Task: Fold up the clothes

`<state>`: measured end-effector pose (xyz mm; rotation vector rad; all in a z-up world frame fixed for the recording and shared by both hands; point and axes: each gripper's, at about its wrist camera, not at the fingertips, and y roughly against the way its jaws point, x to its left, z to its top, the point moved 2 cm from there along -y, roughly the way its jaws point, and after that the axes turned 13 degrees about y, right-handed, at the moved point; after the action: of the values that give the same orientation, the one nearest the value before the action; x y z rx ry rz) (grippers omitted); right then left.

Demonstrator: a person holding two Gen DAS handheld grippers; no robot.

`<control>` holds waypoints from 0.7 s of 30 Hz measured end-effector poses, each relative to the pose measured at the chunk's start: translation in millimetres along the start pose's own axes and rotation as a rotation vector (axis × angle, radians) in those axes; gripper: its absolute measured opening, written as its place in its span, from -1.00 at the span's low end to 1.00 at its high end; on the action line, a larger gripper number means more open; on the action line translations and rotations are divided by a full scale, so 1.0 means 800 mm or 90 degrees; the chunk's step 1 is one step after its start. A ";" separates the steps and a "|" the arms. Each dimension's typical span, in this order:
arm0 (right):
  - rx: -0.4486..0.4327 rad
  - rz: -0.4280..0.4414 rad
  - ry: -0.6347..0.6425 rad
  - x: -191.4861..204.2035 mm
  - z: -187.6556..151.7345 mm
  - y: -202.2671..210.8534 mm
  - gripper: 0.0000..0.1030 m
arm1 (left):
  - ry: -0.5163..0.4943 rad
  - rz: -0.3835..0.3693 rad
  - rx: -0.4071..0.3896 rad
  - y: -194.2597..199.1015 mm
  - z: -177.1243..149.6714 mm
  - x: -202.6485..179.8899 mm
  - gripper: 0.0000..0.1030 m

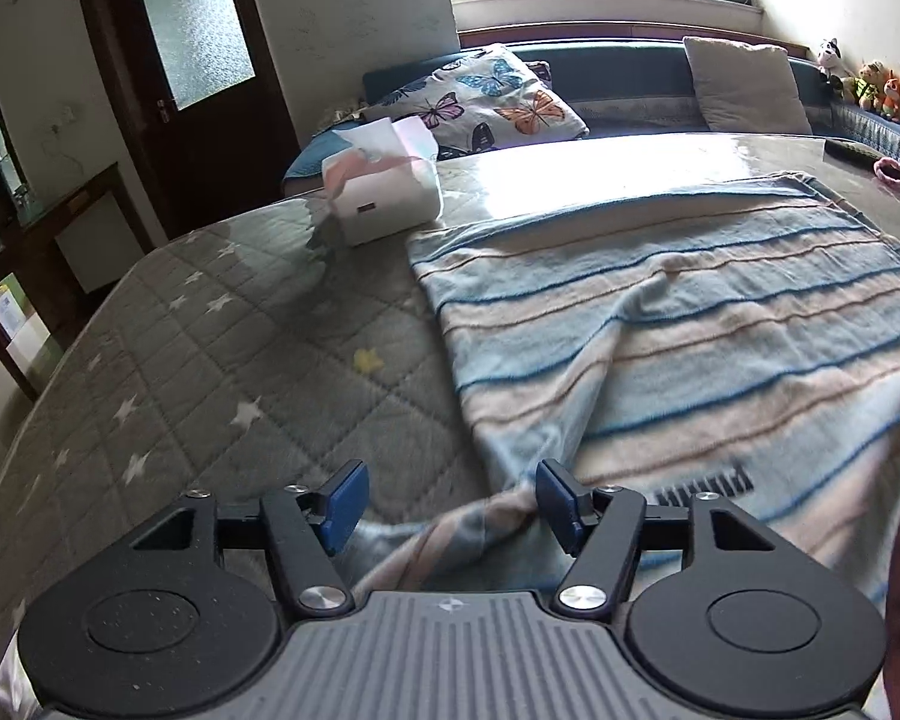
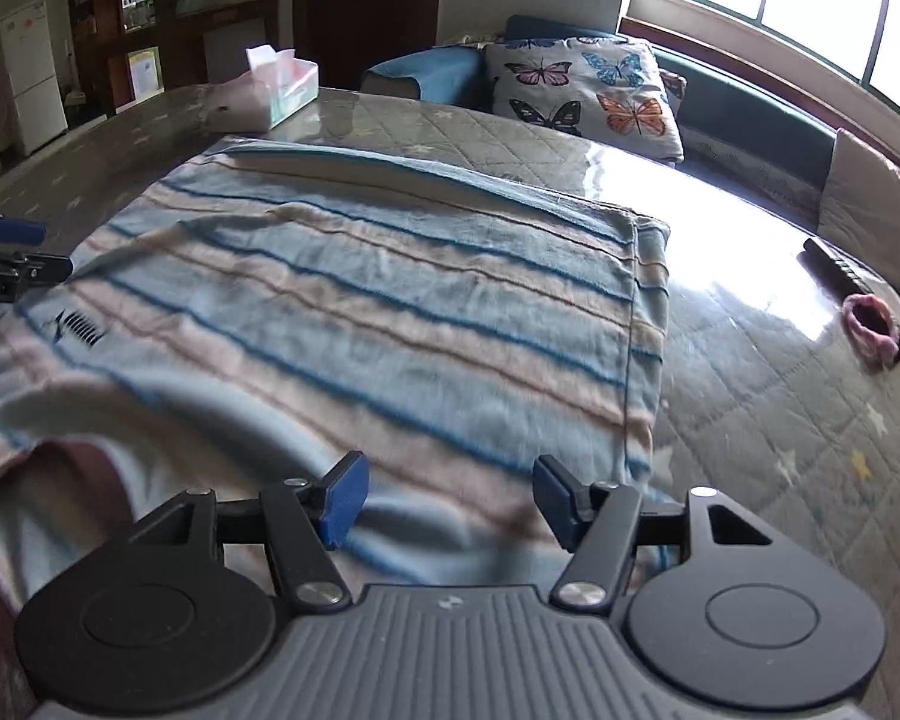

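Wide apart, the left gripper's blue jaws straddle the near left corner of the striped garment, clamping nothing. That garment lies spread across the quilted table, right of the tissue box. Right gripper hovers equally spread, empty, over the near edge.

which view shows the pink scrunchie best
The right wrist view. There the pink scrunchie lies whole on the table's glossy cover at the far right, beside a dark remote. In the left wrist view the scrunchie is small, squeezed against the right edge of the picture.
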<state>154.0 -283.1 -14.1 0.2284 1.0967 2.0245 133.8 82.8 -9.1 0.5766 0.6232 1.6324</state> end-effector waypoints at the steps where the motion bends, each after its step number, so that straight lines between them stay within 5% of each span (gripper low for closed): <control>1: -0.005 0.005 0.005 0.006 0.000 0.006 0.20 | 0.003 0.003 -0.001 0.004 -0.003 0.002 0.30; 10: -0.051 0.052 0.052 0.065 -0.005 0.059 0.14 | 0.027 -0.035 -0.023 0.056 -0.024 -0.012 0.45; 21: -0.047 0.068 0.118 0.134 -0.019 0.079 -0.45 | -0.030 -0.179 -0.034 0.110 -0.056 -0.089 0.53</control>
<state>39.7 -233.8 3.2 0.0622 1.1406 2.2125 50.2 -1.9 16.3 0.4638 0.5953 1.3645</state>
